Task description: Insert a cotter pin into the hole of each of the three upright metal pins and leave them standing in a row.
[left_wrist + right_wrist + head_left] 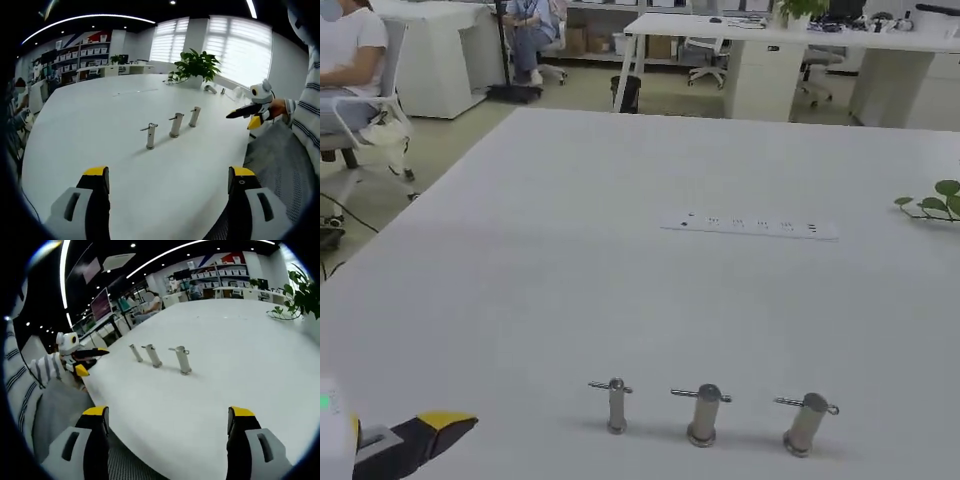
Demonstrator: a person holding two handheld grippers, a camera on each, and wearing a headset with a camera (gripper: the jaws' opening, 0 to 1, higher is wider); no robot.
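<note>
Standing in a row near the front edge of the table [620, 230], the three pins [702, 415] each carry a cotter [701, 394] crosswise through the head, so I'd judge the job done. Their long axes are upright, though the right-hand one looks to lean slightly. The left gripper [442, 431] sits low off the row's left end, pointing along it, jaws wide apart and empty. The right gripper [168, 414] hangs off the other end, likewise spread and holding nothing. Neither looks clearly nearer.
</note>
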